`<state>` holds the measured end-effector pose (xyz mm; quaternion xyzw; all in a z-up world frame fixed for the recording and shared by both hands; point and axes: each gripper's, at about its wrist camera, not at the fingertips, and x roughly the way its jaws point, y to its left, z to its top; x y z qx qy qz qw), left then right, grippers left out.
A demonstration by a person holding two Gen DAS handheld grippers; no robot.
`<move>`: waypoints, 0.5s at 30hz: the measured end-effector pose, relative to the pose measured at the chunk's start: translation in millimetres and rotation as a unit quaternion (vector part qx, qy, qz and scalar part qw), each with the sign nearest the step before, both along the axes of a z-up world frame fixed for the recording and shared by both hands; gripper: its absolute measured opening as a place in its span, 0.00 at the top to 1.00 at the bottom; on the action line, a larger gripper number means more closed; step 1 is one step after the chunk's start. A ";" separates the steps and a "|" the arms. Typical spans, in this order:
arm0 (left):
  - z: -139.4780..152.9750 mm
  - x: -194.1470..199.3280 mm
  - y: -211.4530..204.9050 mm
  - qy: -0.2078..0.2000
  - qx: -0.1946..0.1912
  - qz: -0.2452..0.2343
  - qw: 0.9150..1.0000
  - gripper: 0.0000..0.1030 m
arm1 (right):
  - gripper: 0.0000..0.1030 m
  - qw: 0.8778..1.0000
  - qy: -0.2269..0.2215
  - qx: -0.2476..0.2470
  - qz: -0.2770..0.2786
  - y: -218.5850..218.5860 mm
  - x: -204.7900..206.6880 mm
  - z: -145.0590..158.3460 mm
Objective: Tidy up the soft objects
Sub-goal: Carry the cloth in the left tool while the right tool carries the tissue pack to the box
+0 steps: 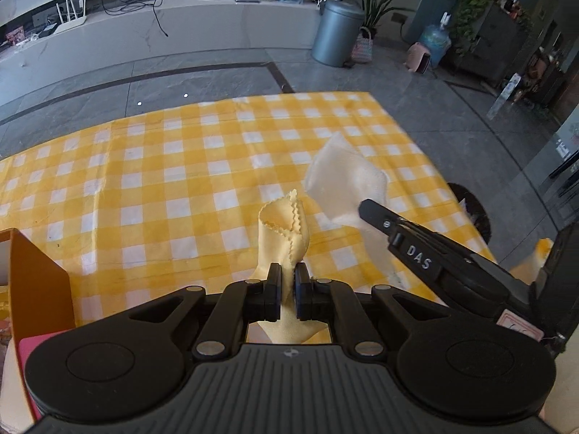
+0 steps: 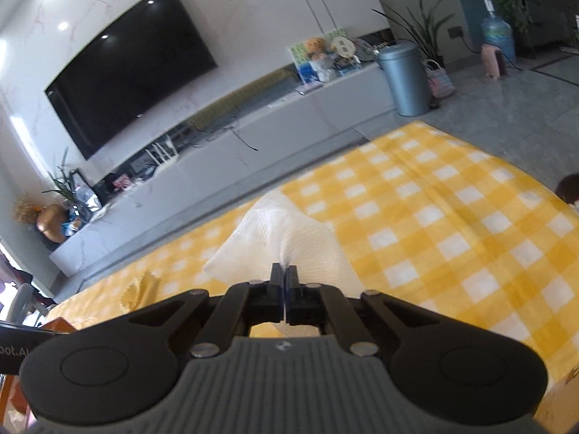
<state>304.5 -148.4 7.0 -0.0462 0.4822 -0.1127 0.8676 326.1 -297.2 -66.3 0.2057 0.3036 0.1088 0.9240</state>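
A home living room: a large wall-mounted television [image 2: 130, 68] hangs above a long low white cabinet [image 2: 224, 159], with potted plants [image 2: 419, 25], a water dispenser bottle [image 2: 497, 32] and tiled floor [image 1: 181, 72].

A table covered by a yellow-and-white checked tablecloth [image 1: 188, 181] fills the middle of the left wrist view and runs from the lower left to the right edge of the right wrist view, with grey tiled floor [image 1: 452, 115] beyond its far edge. The cloth lies mostly flat, with faint creases and a small wrinkle near the left side of the left wrist view. At the lower left of that view an orange box [image 1: 39, 282] stands at the table's near edge, though its base is hidden.
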 end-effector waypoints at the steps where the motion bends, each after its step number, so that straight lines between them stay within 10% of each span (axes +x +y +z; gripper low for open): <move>1: 5.6 -4.9 3.0 -0.007 -0.001 -0.001 1.000 0.93 | 1.00 1.000 -0.007 0.000 0.003 3.9 -3.4 4.7; 15: 75.7 -78.5 55.3 -0.141 0.038 0.054 0.988 0.93 | 1.00 0.987 -0.148 -0.003 0.057 65.8 -83.2 105.8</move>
